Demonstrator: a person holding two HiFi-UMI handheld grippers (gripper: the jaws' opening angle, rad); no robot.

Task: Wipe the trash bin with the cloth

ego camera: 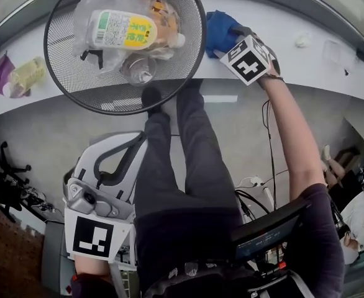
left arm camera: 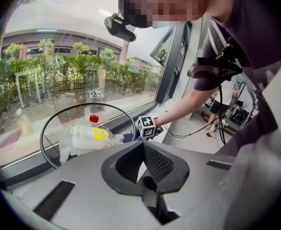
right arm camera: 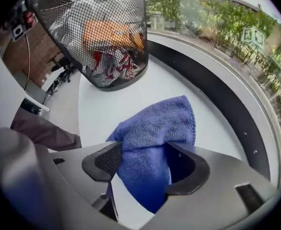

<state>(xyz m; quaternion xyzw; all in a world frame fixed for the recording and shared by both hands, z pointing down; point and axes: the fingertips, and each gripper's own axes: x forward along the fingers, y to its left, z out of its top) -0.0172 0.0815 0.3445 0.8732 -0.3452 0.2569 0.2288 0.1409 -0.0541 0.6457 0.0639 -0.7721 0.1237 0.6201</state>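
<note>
Right gripper (right arm camera: 145, 164), jaws spread wide around the blue cloth (right arm camera: 155, 128), might pinch just a loose fold and let it slip free

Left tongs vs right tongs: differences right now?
Left tongs are shut; right tongs stand wide open. Left tongs are empty; right tongs straddle the blue cloth on the counter. Left tongs sit low by the person's leg; right tongs are beside the trash bin. Shared: grey bodies, black pads.
</note>
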